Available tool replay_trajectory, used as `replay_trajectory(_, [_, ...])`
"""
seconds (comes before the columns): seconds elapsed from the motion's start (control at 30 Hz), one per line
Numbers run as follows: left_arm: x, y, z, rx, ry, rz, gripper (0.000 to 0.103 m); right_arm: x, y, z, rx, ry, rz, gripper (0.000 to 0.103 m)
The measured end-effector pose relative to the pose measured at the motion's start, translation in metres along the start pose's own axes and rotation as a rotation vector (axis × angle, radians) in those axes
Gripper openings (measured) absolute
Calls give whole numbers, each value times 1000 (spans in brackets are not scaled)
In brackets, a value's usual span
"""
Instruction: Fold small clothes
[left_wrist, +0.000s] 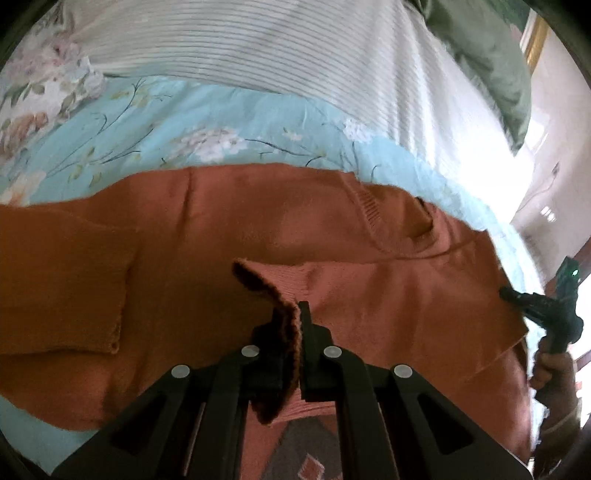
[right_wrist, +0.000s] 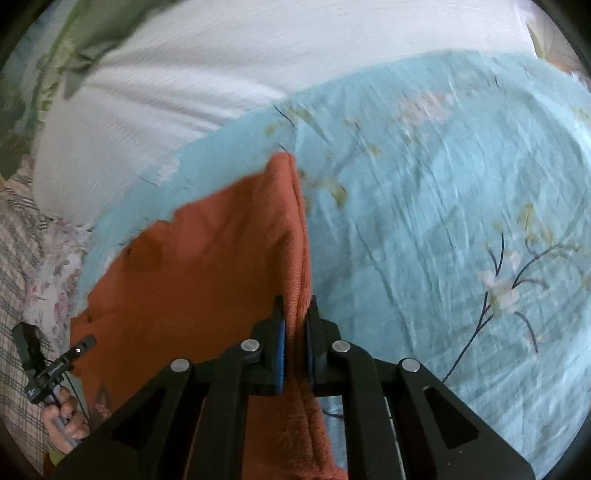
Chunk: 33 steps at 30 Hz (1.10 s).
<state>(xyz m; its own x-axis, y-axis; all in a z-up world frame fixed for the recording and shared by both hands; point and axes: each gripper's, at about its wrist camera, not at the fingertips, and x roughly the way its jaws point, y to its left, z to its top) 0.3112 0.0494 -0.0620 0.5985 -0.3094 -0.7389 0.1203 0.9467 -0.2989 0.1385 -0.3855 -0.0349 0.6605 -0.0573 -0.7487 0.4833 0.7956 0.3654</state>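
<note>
Pinching the rust-orange knitted garment (left_wrist: 332, 229) at two places, both grippers have cloth between closed jaws. The left gripper (left_wrist: 295, 314) is clamped on a ribbed hem edge that curls up at its 12 o'clock, while the body of the knit spreads flat from about 9 o'clock round to 3 o'clock ahead of it, over a pale blue floral bedsheet (left_wrist: 147, 125). Seen from the right wrist, the right gripper (right_wrist: 295, 314) has its pads pressed on a raised fold of the same garment, a ridge that runs straight away toward 12 o'clock, with the rest of the cloth falling to 9 and 10 o'clock and bare sheet from 1 to 4 o'clock. The garment's long axis lies crosswise between the two hands: each gripper appears at the far edge of the other's view, the right one near 3 o'clock from the left, the left one near 8 o'clock from the right. Judging by this, the coming fold depends on carrying both held edges together across that long axis toward the far side; neither hand is clearly nearer to it.
</note>
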Motion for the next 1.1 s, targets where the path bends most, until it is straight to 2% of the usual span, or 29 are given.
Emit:
replay_trajectory(0.1, [5,10,-3,-32,16,4,4,2,1,-4,0,16,-42,16])
replay_trajectory(0.17, [2,16,-4,-46,8,2,4,-15,10,-8,-6,-37,-87,18])
replay_trajectory(0.2, [1,17,-4,-44,2,8,4,-25,16,-10,-23,-66,-84,19])
replay_trajectory(0.23, [0,18,-4,-43,-1,16,4,-31,21,-13,-39,-87,-64,23])
replay_trajectory(0.27, [-1,19,-5,-44,-3,22,4,-34,28,-17,-59,-87,-29,33])
replay_trajectory(0.33, [0,20,-5,-44,-2,33,4,-28,35,-25,-79,-40,3,44])
replay_trajectory(0.43, [-7,22,-9,-48,-3,51,4,-11,33,-39,-87,23,-26,44])
replay_trajectory(0.57, [-44,34,-18,-58,-47,65,10,-25,33,-41,-35,1,11,47])
replay_trajectory(0.63, [-66,46,-23,-60,-78,102,23,-39,40,-46,-40,-12,53,51])
replay_trajectory(0.7, [-82,58,-24,-63,-95,136,57,-47,51,-56,-58,-14,80,54])
replay_trajectory(0.77, [-91,67,-24,-53,-105,154,66,-52,64,-69,-72,-7,118,55])
replay_trajectory(0.87, [-88,74,-20,-35,-71,193,74,-49,84,-86,-74,16,171,56])
replay_trajectory(0.9, [-84,74,-17,-27,-62,214,82,-47,88,-90,-73,25,183,56])
replay_trajectory(0.93, [-79,73,-15,-17,-53,233,84,-46,92,-95,-73,33,194,56])
replay_trajectory(1.07, [-48,71,-8,31,3,292,84,-38,104,-107,-78,70,221,56])
replay_trajectory(1.1, [-37,74,-6,36,27,309,81,-36,106,-109,-77,79,222,56])
